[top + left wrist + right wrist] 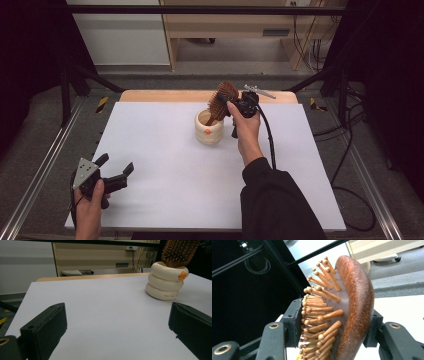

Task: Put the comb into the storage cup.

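Two grippers show above the white table (160, 150). Clamped between the right gripper's (235, 103) jaws, bristles against one pad and back against the other, a brown wooden paddle hairbrush (223, 99) leans with its handle inside the cream ringed ceramic cup (209, 128). Well apart from that cup, the left gripper (116, 169) hovers with jaws spread, holding nothing.

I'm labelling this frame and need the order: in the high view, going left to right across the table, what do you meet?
Left gripper, jaws open and empty → cream ringed ceramic cup → brown wooden paddle hairbrush, handle in the cup → right gripper, clamped on the brush head.
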### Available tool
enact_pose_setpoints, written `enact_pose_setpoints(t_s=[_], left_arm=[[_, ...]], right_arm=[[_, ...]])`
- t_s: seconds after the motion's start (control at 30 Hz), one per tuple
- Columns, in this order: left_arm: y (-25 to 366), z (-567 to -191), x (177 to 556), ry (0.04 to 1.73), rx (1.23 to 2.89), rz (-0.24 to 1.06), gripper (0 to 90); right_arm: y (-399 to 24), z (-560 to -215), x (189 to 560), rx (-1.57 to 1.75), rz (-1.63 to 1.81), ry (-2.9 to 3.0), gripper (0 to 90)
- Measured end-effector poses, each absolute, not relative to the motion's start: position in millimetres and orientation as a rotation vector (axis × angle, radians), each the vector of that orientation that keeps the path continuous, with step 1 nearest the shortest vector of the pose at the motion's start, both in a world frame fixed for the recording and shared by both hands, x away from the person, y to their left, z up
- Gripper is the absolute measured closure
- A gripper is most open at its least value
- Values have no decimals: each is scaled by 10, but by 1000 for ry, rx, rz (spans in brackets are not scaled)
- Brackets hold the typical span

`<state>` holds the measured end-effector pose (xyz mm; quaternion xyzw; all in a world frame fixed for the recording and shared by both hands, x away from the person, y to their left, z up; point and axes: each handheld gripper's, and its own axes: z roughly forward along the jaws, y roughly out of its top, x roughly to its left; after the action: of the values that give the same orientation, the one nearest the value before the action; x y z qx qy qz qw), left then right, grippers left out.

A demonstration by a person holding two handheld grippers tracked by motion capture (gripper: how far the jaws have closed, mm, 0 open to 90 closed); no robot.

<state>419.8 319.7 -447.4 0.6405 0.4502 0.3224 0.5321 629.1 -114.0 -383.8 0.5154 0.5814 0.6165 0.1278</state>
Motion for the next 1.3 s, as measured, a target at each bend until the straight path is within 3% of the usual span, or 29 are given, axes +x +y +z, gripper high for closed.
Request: enact_pose_setpoints(t_s=[1.3], left_arm=[[3193,-4477,4200,1073,1530,768,19]], right_arm=[[-1149,-3830,6287,1495,1794,1703,419]])
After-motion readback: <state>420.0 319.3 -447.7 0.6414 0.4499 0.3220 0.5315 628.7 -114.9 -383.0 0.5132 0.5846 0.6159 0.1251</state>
